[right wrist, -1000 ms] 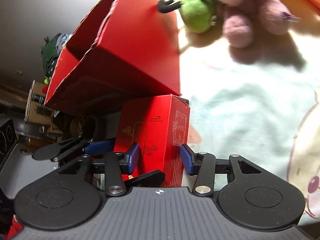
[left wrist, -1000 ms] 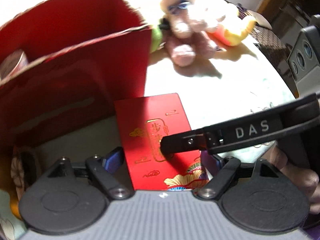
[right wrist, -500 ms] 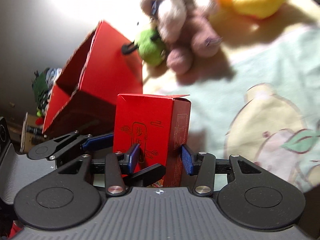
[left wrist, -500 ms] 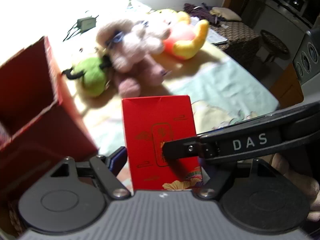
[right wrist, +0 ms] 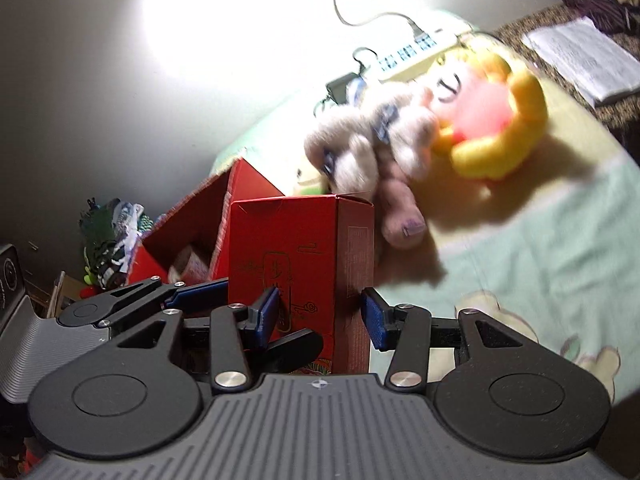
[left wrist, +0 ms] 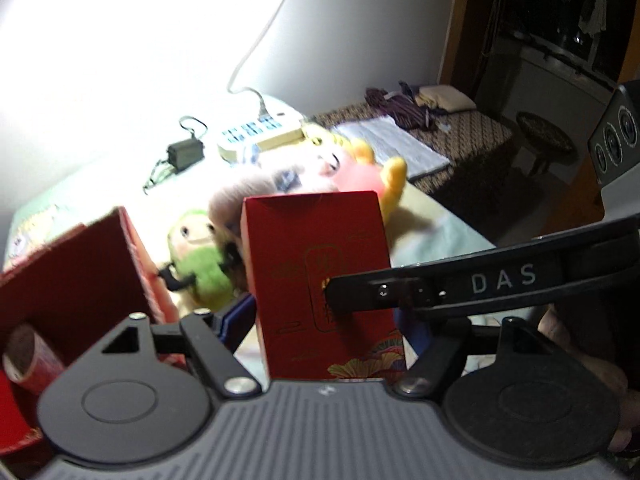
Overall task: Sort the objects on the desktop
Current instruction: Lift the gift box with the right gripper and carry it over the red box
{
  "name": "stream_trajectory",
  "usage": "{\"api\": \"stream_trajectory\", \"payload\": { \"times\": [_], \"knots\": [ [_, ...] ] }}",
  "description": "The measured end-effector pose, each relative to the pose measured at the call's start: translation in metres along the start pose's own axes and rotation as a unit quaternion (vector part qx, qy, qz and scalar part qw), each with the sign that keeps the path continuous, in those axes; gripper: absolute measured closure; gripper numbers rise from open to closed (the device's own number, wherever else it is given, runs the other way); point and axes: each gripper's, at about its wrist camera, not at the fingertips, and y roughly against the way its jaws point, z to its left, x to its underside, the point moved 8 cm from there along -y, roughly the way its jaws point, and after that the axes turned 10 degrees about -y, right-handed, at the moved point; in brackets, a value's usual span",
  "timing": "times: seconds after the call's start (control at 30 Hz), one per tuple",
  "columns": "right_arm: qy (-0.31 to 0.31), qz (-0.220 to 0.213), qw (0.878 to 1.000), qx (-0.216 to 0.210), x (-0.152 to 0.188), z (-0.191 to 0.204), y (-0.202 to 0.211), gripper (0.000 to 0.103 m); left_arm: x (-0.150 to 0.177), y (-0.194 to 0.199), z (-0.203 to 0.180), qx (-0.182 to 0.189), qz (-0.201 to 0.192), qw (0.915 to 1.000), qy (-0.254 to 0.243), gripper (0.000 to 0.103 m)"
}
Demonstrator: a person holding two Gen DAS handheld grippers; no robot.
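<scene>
My left jaws: my left gripper (left wrist: 324, 320) has just been closing its jaws across the broad face of the red carton (left wrist: 316, 240). The near blue pad lies on the carton's left edge. The far pad is hidden behind my other tool.
My right jaws: my right gripper (right wrist: 320, 316) has its jaws pinching the same carton low down, with one pad on the printed face and one on the narrow side.
Where the carton is: upright and off the desk (right wrist: 540, 260), held between both tools, just right of the open red box (left wrist: 80, 272).
How it handles: I judge it to be light, thin card, stiff at the folds and soft mid-panel, so a hard squeeze would dent it. The glossy print may slide on the pads.
Where to hold: low and near the corners, where the folds brace it. The top flap looks loosely tucked, so I keep away from it.
Box rim: its card wall stands close beside the carton and looks rough-cut. A patterned roll (left wrist: 28, 356) already lies inside, leaving room beside it.
Beyond: a green plush (left wrist: 200, 256), a grey plush (right wrist: 360, 148) and a yellow-and-pink plush (right wrist: 492, 120) crowd the middle of the desk.
Back edge: a power strip (left wrist: 260, 132) and an adapter (left wrist: 184, 152) trail cords, which could snag.
Open room: the bare cloth toward the desk's right edge.
</scene>
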Motion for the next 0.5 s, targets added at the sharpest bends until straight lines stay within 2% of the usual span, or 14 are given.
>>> {"api": "stream_trajectory", "payload": {
  "times": [0.27, 0.5],
  "knots": [
    [0.06, -0.026, 0.997, -0.041, -0.026, 0.071, -0.021, 0.055, -0.01, 0.035, 0.072, -0.045, -0.041, 0.9978, 0.027, 0.026],
    [0.104, -0.009, 0.993, -0.054, -0.03, 0.129, -0.076, 0.055, 0.013, 0.04, 0.147, -0.065, -0.027, 0.9955, 0.063, 0.026]
  ]
}}
